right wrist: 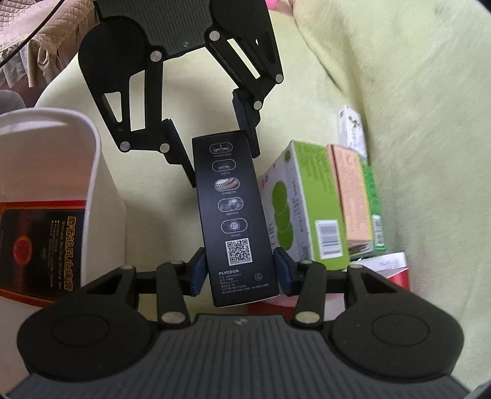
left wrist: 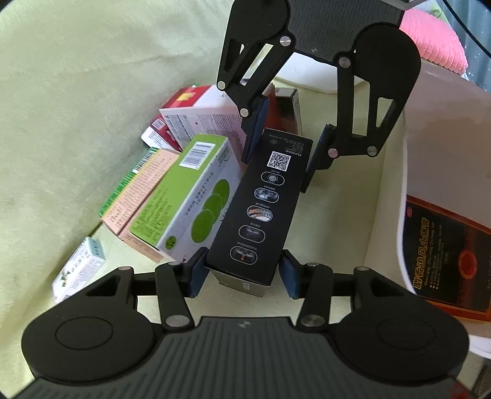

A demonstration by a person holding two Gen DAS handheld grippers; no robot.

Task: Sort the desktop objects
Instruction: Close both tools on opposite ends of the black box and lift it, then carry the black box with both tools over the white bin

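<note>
black box (left wrist: pixel 260 211) between both grippers; underside hidden

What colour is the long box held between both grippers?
Black box with white icons and a QR code, clearest in the right wrist view.

A pale green cloth (left wrist: pixel 76 92) covers the surface, with a quilted beige fabric (right wrist: pixel 46 27) beyond its edge.
</note>
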